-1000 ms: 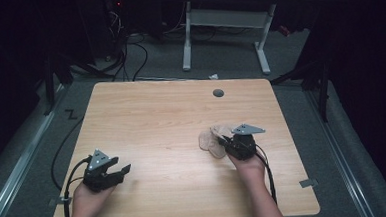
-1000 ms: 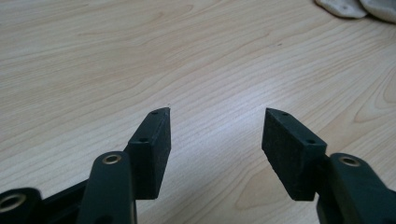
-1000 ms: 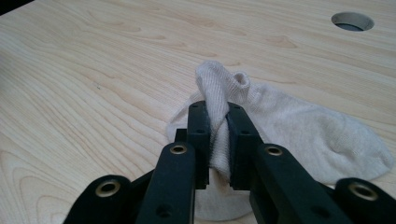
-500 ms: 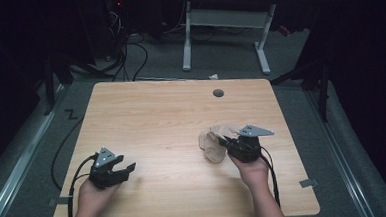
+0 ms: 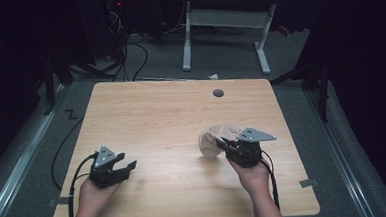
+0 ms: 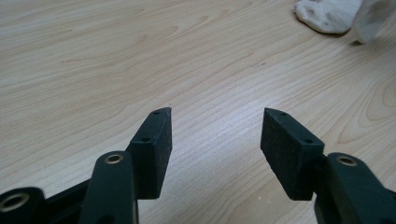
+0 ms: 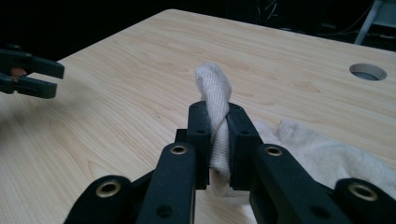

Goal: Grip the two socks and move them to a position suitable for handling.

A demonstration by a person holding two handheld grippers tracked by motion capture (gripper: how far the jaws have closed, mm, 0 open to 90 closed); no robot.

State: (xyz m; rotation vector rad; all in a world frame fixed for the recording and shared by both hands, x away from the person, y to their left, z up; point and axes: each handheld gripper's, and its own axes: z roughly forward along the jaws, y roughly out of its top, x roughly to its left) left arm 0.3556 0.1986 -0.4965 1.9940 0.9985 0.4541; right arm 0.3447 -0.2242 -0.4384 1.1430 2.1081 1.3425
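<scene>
A: Where is the cloth (image 5: 212,141) found, and how is it held?

B: It is seen on the right half of the wooden table (image 5: 171,114), nearer the person's edge than the far one. A fold of it is pinched between the pads of the right gripper (image 7: 218,140), whose jaws are closed tight on it. The fold is stood up above the jaws like a small ridge, while the rest is left slumped on the tabletop, just beside and behind the gripper.

A: Why would only a ridge be taken, rather than the whole bundle?

B: A soft thing is best lifted by a bunched edge; a grip on one fold is judged enough for the cloth to be dragged or raised so that its weight lets it hang open.

A: And the left gripper (image 5: 115,168)?

B: It is held low over bare wood at the near left, well apart from the cloth. Its jaws are spread wide, with nothing between them, as is shown plainly in the left gripper view (image 6: 215,135). In that view the cloth (image 6: 327,16) is seen far off at the upper right.

A: Why is it kept open there?

B: Probably it is kept ready, so that a second corner can be taken once the cloth is presented. The cable hole (image 5: 218,92) near the far edge is left out of the work.
</scene>
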